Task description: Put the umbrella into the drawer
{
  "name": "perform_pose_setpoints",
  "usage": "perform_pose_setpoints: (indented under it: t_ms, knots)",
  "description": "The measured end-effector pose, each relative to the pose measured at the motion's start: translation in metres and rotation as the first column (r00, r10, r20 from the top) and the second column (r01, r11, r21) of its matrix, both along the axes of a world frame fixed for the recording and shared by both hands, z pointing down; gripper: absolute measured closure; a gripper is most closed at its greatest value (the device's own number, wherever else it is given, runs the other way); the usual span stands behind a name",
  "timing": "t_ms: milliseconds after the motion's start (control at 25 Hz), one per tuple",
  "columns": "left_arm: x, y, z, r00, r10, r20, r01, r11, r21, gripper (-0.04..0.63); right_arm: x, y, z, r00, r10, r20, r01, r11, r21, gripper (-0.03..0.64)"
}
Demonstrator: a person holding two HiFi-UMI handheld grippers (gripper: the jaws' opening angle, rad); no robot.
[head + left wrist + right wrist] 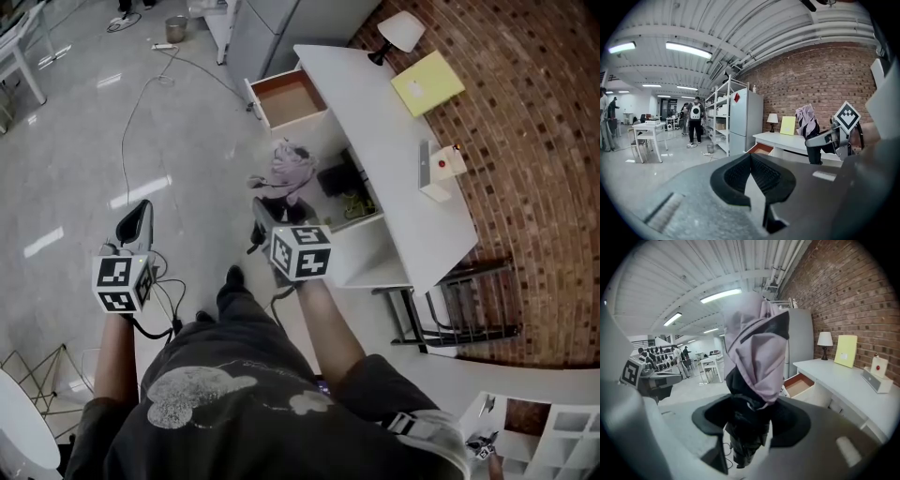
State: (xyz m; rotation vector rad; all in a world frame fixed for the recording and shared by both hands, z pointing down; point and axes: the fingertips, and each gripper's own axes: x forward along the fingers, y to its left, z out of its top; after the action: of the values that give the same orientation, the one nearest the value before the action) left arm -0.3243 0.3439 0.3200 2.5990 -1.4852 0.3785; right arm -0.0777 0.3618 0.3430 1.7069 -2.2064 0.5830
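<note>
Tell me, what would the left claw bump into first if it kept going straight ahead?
Probably nothing soon. The left claw points slightly down across bare floor, so it would likely meet that floor before the distant fridge; depth is hard to judge.

The umbrella point(757, 343) is pale lilac-pink fabric over black. The drawer point(289, 98) is white outside and orange-brown inside, set in a white surface point(394, 169) that carries a yellow-green board point(427, 82). The brick wall point(534, 141) is red-brown with pale joints, the floor point(75, 141) is glossy light grey, and the left gripper point(750, 157) and right gripper point(747, 404) have black fingers point(733, 176) and cubes patterned in black-and-white squares.
</note>
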Motion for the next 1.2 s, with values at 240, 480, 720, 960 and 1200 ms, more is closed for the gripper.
perform_pose_setpoints:
  t_ms: [240,480,720,960,1200]
  knots:
    - [-0.027,0.008,0.021,0.999,-0.046,-0.004,0.046,0.998,-0.047,0.586,-0.013,0.001,0.017,1.0,-0.011,0.001,0.011,0.999,-0.037,0.373]
    - [-0.035,-0.004,0.032,0.998,-0.065,-0.007,0.064,0.996,-0.066,0.586,-0.006,-0.015,0.028,1.0,0.015,0.023,-0.014,0.998,-0.055,0.373]
    - [-0.019,-0.06,0.012,0.998,-0.05,0.039,0.051,0.998,-0.029,0.586,0.012,-0.076,0.04,0.997,0.036,0.067,-0.032,0.998,-0.061,0.371]
    - [0.009,-0.15,0.016,0.996,-0.064,0.068,0.068,0.996,-0.053,0.586,0.04,-0.167,0.067,0.996,0.035,0.088,-0.025,0.994,-0.109,0.371]
    - [0.054,-0.234,0.022,0.995,-0.06,0.082,0.067,0.994,-0.087,0.586,0.083,-0.251,0.075,0.995,0.032,0.092,-0.02,0.991,-0.129,0.371]
